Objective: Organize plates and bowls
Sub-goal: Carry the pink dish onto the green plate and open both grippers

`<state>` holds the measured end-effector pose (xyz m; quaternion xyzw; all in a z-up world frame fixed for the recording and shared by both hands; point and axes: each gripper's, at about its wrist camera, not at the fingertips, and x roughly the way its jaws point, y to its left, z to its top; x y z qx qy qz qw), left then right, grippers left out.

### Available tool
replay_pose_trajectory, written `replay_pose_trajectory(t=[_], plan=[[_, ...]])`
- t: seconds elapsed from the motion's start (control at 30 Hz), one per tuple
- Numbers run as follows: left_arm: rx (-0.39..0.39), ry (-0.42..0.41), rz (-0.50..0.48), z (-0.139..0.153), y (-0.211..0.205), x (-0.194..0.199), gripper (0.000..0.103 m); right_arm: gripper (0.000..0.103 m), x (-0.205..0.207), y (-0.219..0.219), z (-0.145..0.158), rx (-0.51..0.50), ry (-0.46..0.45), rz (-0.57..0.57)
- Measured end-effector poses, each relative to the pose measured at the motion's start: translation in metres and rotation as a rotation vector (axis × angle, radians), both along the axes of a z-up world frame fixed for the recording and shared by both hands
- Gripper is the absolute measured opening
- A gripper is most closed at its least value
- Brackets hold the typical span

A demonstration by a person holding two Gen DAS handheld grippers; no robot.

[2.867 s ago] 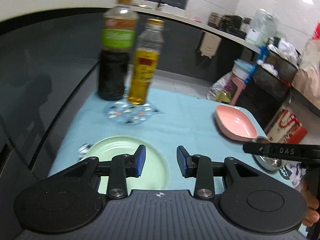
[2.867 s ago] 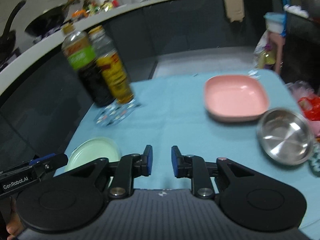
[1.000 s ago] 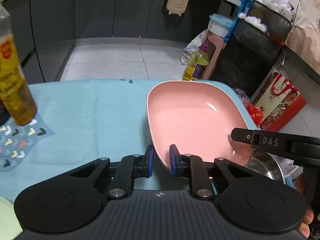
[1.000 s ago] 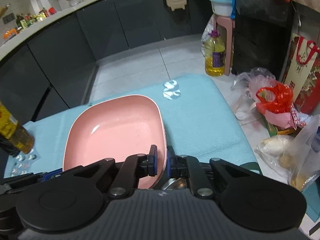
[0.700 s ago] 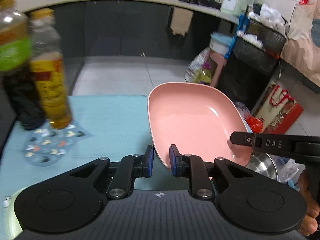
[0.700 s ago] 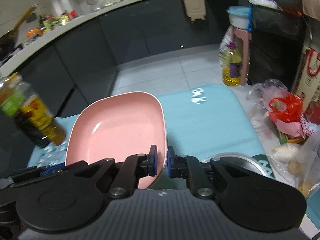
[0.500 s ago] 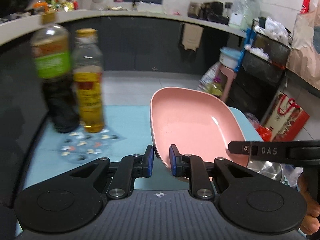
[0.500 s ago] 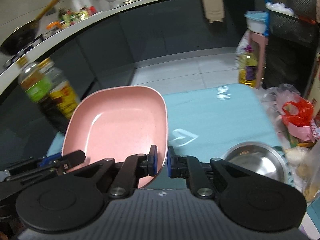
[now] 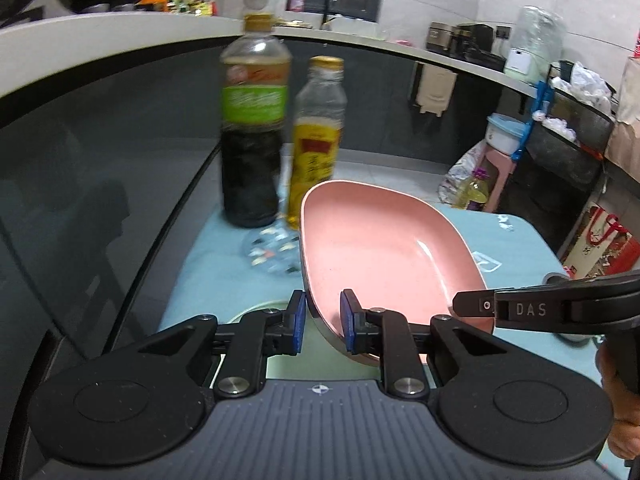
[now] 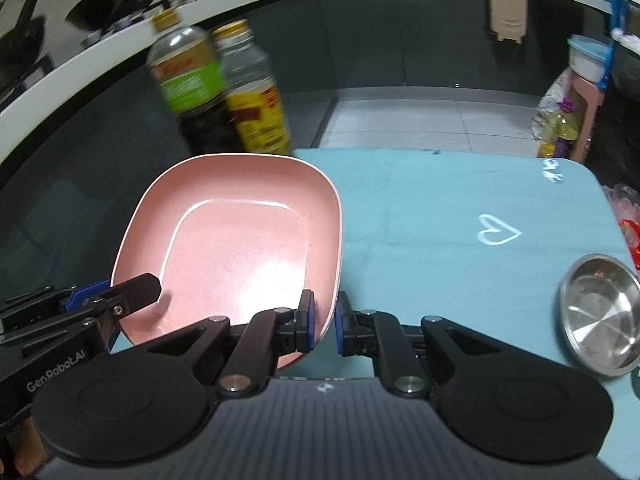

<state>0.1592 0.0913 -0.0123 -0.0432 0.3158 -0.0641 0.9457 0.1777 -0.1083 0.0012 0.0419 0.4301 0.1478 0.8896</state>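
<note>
Grippers both at the pink plate [image 9: 384, 256], one on each side rim, plate lifted clear of the blue tablecloth [image 10: 460, 208] and tilted

Left gripper [image 9: 322, 322]: blue pads either side of the plate's left rim; jaws have just been opening a little, a sliver of gap shows at the left pad, the right pad sits against the inner wall. Grip looks slackened, rim between the pads but not pinched

Right gripper [image 10: 323, 322]: jaws closed tight on the plate's right rim, pads pressed to both faces of the edge. A hand shows at the frame edge of the left wrist view, behind this gripper's handle

Green plate [image 9: 260, 308] lies on the cloth directly beneath the pink one, only a pale arc visible past the left fingers

Steel bowl [image 10: 596, 316] sits on the cloth off to the right, well apart from the plate, empty, upright

Further back: dark sauce bottle [image 9: 252, 136] and yellow oil bottle [image 9: 316, 144] stand side by side near the table's far left corner, on a patterned plastic sheet [image 9: 272, 252]. Both blurred

Beyond the table: dark cabinet fronts, pale tiled floor, white counter with a wok [image 10: 116, 4]
</note>
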Motion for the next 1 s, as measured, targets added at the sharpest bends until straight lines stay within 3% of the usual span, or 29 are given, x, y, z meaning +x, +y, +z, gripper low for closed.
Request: replay_pose_trajectory(t=[0.4,1.0], plan=[[-0.031,0.090,0.044,-0.039,0.039,-0.015,0.020,0.001,-0.013,0.053,-0.025,-0.095,0.055,0.066],[-0.032,0.136,0.057,-0.057,0.045,-0.014,0.020,0.001,-0.009,0.066,-0.036,-0.121,0.092,0.083]])
